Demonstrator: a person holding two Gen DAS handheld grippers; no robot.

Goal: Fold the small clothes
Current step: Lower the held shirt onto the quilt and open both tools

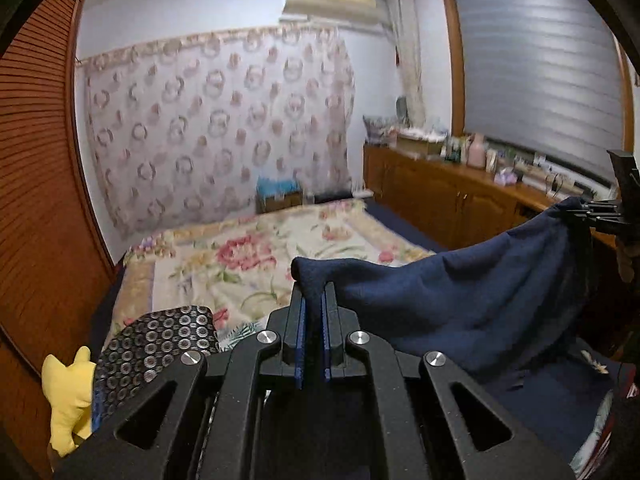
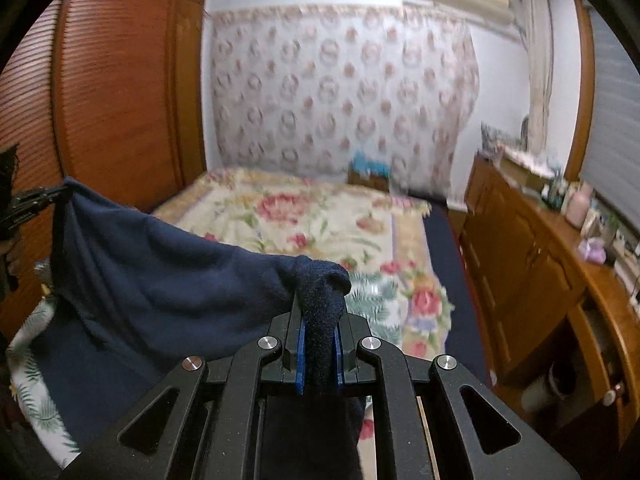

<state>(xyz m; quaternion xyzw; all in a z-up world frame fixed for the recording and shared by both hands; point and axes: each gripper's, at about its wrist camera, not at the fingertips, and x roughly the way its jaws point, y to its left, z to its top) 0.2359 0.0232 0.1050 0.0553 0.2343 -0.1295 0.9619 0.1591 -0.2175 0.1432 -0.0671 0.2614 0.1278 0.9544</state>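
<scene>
Bedroom, floral-quilted bed (image 1: pixel 256 264) below, wooden sideboard (image 2: pixel 532 248) along window wall. Navy garment (image 1: pixel 460 304) held aloft over bed, slung between both tools. Left tool (image 1: pixel 314 300) clamped on one corner; right tool (image 2: pixel 320 320) clamped on thick bunched edge. Cloth sags between, no fold yet visible. Patterned dark garment (image 1: pixel 156 344) and yellow item (image 1: pixel 70 396) lie near, apparently unfolded. Judgement: early stage; spreading, folding, remaining pieces still ahead.

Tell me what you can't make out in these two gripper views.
- Navy garment: type unclear; lower part hidden behind the left gripper body, left wrist view.
- Patterned dark cloth and yellow item: cut off by that gripper.
- Items on the sideboard: blurred, right wrist view.
</scene>
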